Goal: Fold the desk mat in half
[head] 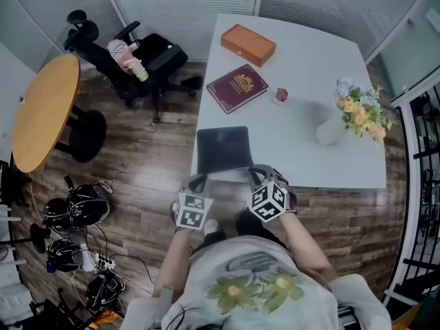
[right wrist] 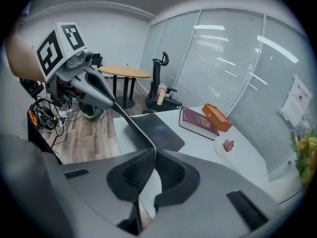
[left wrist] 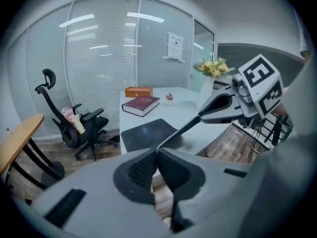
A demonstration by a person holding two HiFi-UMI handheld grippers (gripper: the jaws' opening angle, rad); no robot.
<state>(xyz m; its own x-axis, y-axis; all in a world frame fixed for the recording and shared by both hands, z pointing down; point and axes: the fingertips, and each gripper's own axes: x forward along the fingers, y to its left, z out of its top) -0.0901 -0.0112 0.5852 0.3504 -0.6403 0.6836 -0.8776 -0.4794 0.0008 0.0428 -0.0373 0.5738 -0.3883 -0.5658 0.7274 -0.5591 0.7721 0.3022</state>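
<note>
The dark grey desk mat (head: 221,148) lies at the near left corner of the white table (head: 309,67). Its near edge is raised off the table and stretched between my two grippers. My left gripper (head: 199,181) is shut on the near left corner of the mat, and my right gripper (head: 256,174) is shut on the near right corner. In the left gripper view the thin mat edge (left wrist: 181,131) runs from my shut jaws up to the right gripper (left wrist: 222,105). In the right gripper view the mat edge (right wrist: 133,125) runs from the jaws to the left gripper (right wrist: 91,88).
On the table behind the mat lie a maroon book (head: 237,86), an orange box (head: 248,43), a small pink item (head: 280,95) and a vase of flowers (head: 347,119). A black office chair (head: 130,60), a round wooden table (head: 45,108) and cables (head: 75,212) stand on the floor at the left.
</note>
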